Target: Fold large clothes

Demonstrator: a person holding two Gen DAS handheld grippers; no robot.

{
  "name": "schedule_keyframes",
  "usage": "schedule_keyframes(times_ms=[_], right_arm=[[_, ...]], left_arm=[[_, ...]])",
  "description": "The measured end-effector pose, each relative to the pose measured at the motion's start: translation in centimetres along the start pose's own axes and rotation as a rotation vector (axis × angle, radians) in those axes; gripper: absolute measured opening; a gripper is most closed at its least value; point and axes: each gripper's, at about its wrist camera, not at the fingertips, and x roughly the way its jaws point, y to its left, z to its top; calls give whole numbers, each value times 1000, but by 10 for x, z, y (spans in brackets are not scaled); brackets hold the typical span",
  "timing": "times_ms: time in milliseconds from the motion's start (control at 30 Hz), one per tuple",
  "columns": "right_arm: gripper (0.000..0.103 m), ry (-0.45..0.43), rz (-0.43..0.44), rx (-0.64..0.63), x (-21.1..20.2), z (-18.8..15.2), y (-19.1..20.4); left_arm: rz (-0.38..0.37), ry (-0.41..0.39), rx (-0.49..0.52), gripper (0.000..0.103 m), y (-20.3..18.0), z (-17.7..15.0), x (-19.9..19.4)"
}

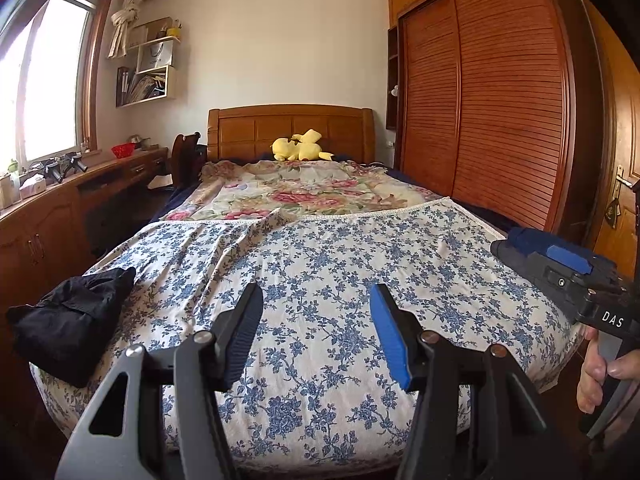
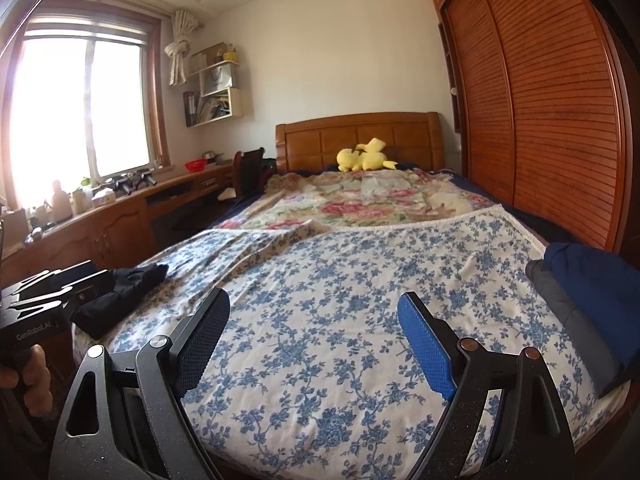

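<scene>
Left gripper (image 1: 316,332) & right gripper (image 2: 314,344) both spread wide, holding nothing, above floral sheet (image 1: 340,264). Black garment (image 1: 68,320) at left edge, navy clothes (image 2: 592,300) at right.

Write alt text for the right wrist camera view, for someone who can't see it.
The open right gripper hovers empty over a blue-floral sheet on a wooden bed. A crumpled black garment lies at the sheet's left edge, a folded navy garment at its right. A yellow plush toy sits by the headboard.
</scene>
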Motion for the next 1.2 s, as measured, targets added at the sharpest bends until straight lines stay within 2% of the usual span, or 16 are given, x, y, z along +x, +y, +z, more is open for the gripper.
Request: schedule_keyframes(times_ms=[1200], right_arm=[[88,3,0,-1,-1,-1,2]], left_arm=[[9,4,-2,55,5,-5,-1]])
